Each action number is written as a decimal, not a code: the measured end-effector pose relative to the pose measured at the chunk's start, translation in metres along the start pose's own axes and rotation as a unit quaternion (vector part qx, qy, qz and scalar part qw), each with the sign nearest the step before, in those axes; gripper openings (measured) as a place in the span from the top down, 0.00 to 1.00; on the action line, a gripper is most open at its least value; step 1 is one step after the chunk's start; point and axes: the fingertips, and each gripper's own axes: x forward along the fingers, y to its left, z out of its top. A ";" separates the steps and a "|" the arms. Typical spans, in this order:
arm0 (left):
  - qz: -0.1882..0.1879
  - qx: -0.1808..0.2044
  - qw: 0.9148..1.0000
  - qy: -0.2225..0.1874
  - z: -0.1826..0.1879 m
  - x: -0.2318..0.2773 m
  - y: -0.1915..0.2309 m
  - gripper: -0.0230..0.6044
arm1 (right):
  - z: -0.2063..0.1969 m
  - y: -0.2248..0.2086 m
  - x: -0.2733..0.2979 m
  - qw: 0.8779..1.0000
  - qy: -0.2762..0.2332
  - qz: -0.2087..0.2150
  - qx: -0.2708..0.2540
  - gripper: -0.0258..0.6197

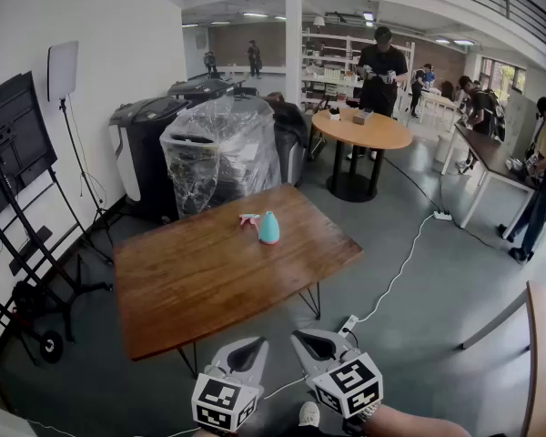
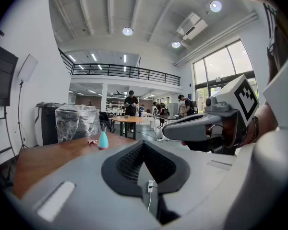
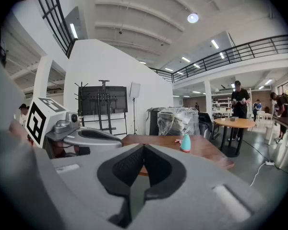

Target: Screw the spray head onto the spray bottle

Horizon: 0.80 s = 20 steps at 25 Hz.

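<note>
The spray bottle (image 1: 269,228) stands upright on the wooden tabletop (image 1: 209,280) at the centre of the head view, near the far edge. Its long axis is vertical and its narrow neck points up. The spray head (image 1: 248,218) lies on its side just left of the bottle, its length running roughly across the frame; which way its nozzle faces is too small to tell. Both are well apart from the grippers at the bottom centre of the frame, off the near edge. The left gripper (image 1: 252,346) and the right gripper (image 1: 302,340) each have jaws pressed together with nothing between them.
</note>
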 end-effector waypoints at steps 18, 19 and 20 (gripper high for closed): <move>0.064 -0.016 0.997 0.027 0.024 0.142 0.051 0.93 | 0.004 -0.135 0.057 0.998 0.027 0.057 0.008 0.97; 0.066 -0.018 0.997 0.029 0.024 0.147 0.056 0.91 | 0.004 -0.139 0.061 0.998 0.029 0.058 0.008 0.97; 0.066 -0.019 0.997 0.030 0.024 0.152 0.061 0.91 | 0.004 -0.143 0.066 0.998 0.031 0.058 0.008 0.97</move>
